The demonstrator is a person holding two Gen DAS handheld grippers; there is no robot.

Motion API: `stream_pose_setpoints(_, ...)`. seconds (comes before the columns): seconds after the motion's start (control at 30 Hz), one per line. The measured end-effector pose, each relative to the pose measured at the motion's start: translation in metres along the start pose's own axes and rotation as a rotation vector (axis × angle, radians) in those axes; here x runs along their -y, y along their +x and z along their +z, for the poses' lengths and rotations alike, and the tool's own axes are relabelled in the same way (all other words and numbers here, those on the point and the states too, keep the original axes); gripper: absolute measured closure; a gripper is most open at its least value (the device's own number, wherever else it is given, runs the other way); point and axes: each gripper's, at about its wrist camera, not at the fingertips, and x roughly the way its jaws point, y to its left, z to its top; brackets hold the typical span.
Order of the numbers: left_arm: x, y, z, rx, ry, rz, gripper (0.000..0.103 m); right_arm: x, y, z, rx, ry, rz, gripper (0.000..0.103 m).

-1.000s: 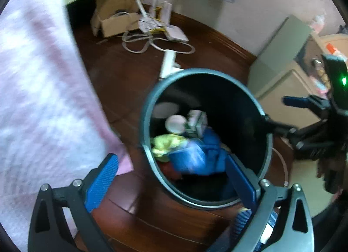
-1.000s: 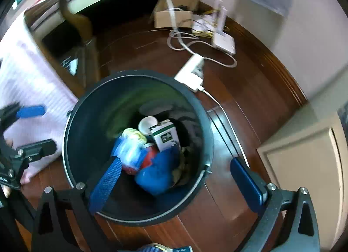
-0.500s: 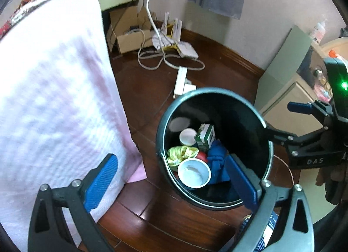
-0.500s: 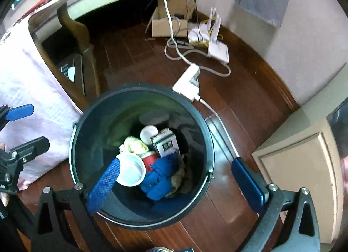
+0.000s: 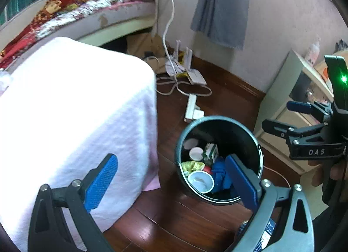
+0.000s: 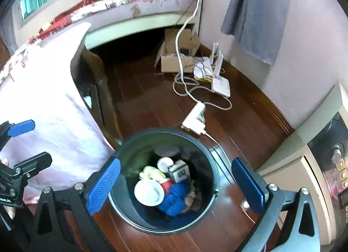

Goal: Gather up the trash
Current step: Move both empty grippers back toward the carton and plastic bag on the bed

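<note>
A dark round trash bin (image 5: 256, 143) (image 6: 121, 204) stands on the wooden floor. Inside lie a white cup (image 5: 201, 181) (image 6: 149, 192), a green-and-white carton (image 5: 211, 154) (image 6: 180, 172), crumpled blue material (image 5: 219, 171) (image 6: 174, 199), a yellow-green wrapper (image 5: 192, 166) (image 6: 150, 171) and a red item (image 6: 167, 185). My left gripper (image 5: 171, 183) hovers above and left of the bin, open and empty. My right gripper (image 6: 176, 186) hangs above the bin, open and empty. Each gripper shows at the edge of the other's view: the right gripper (image 5: 298, 117), the left gripper (image 6: 24, 143).
A table under a pale pink cloth (image 5: 71, 110) (image 6: 47, 108) stands left of the bin. A white power strip (image 5: 191, 108) (image 6: 194, 119), cables, a router (image 6: 220, 84) and a cardboard box (image 6: 176, 56) lie on the floor behind. A cabinet (image 5: 280, 104) (image 6: 315, 165) is at right, a bed (image 5: 87, 17) behind.
Both grippers have risen and pulled back from the bin, which looks smaller and lower. The white cup has come to rest on the trash in the bin.
</note>
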Motion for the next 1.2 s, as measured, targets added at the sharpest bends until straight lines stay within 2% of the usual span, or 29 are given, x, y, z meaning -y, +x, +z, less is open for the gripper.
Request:
stream_pose_setpoints(0.37,-0.05,-0.037,-0.008,0.076,-0.074,0.1,0.003,-0.05,-0.029,0.016,0.086,-0.06,0.056,0.0)
stream_pose_setpoints(0.63,-0.108,-0.068,-0.01,0.131,-0.185,0.247,0.003,-0.104,-0.044,0.053,0.186,-0.094,0.125,0.0)
stream_pose_setpoints(0.83,-0.179,-0.094,-0.018,0.167,-0.309,0.378,0.003,-0.168,-0.052,0.09,0.236,-0.169,0.253,0.0)
stream_pose_setpoints(0.9,-0.199,-0.101,-0.022,0.173,-0.349,0.412,0.003,-0.191,-0.052,0.099,0.244,-0.207,0.268,0.0)
stream_pose_setpoints(1.13,-0.272,-0.115,-0.017,0.18,-0.457,0.545,0.004,-0.284,-0.033,0.142,0.214,-0.322,0.367,0.0)
stream_pose_setpoints(1.2,-0.291,-0.115,-0.016,0.18,-0.481,0.57,0.008,-0.309,-0.023,0.155,0.209,-0.357,0.394,0.0)
